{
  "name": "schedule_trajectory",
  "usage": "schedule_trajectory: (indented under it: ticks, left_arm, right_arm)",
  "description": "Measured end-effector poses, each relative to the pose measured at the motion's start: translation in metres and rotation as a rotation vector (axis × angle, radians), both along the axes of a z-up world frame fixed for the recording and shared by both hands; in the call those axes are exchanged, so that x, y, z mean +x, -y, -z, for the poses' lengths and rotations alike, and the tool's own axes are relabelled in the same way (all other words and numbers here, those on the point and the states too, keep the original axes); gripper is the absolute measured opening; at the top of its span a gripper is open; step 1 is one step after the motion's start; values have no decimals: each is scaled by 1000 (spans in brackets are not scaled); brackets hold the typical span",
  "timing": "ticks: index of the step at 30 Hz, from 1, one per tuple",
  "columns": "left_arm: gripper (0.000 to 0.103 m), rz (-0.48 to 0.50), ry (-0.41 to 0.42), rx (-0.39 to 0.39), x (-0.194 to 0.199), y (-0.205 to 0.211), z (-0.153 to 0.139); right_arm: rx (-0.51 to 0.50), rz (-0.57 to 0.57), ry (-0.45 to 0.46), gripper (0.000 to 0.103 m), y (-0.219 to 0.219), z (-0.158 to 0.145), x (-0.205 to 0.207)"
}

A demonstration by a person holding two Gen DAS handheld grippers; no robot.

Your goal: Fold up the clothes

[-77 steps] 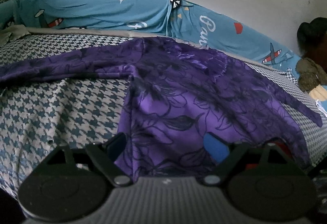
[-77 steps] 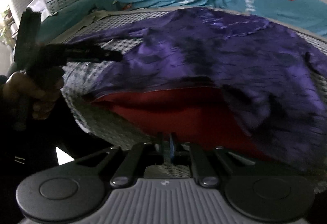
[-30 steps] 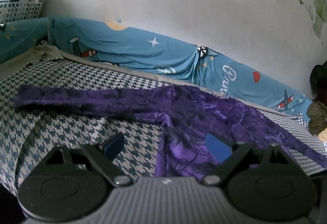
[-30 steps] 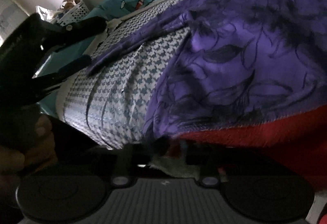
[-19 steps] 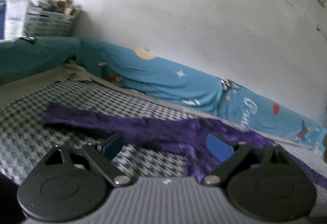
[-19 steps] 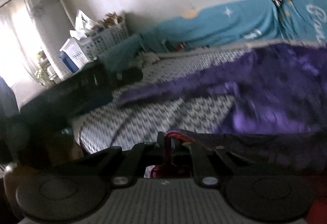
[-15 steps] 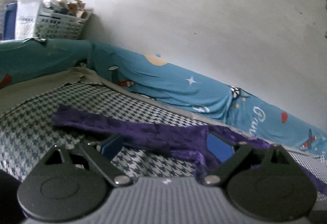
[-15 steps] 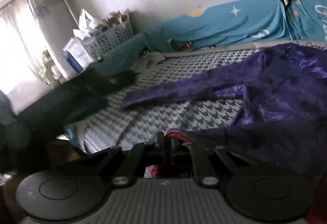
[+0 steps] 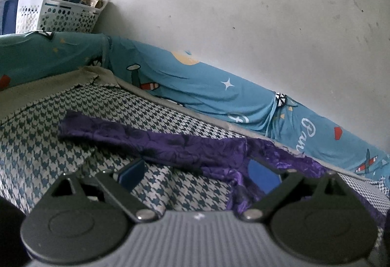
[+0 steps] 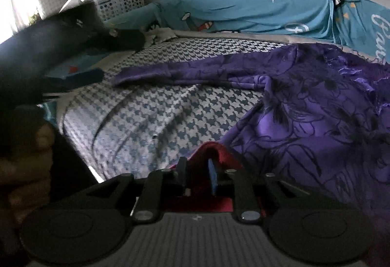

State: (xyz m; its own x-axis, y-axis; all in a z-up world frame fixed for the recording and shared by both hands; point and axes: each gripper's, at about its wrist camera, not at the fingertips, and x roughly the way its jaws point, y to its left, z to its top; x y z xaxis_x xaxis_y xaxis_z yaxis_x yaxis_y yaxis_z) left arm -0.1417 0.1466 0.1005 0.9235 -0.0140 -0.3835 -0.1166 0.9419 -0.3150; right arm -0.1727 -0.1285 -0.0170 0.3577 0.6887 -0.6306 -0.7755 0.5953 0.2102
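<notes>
A: Left tool (image 9: pixel 198 173) state?

B: Jaws spread wide, nothing gripped. One long sleeve of the purple floral-print garment (image 9: pixel 170 145) is laid flat just ahead of it, on the houndstooth-patterned bed cover (image 9: pixel 36 145).

A: Right tool (image 10: pixel 197 169)?

B: Jaws are opening. A fold of red fabric (image 10: pixel 214 150) is seen between them; contact with the pads cannot be told. The garment body is spread ahead and to its right. A white perforated plastic basket (image 9: pixel 56 15) is seen far ahead-left.
</notes>
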Motion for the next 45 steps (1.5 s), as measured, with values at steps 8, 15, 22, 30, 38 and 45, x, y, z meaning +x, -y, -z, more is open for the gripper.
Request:
schedule_trajectory:
  ticks: [8,15,22,30,38,45]
  left_arm:
    - [96,-7,1,8,-2,2,-1]
    - [96,-13,-1,2,-2,0,-1]
    - [96,-2,-8,8,-1,1,0]
    - [96,10,-17,14,1,3,3]
    - [96,25,-41,11,5,5,8]
    - [96,4,-35,6,3,2,6]
  right_arm:
    - [-7,-138,-22,20,-6,-2,-26]
    - [-119,-172,20,25,-30,22,-35]
    - [-136,-83,72,24,-22,28,-25]
    - [-128,134,54,24,13,32,10]
    - [-18,28,24,24,19,10,-4]
    - [12,-215,-15,20,-12,3,-36]
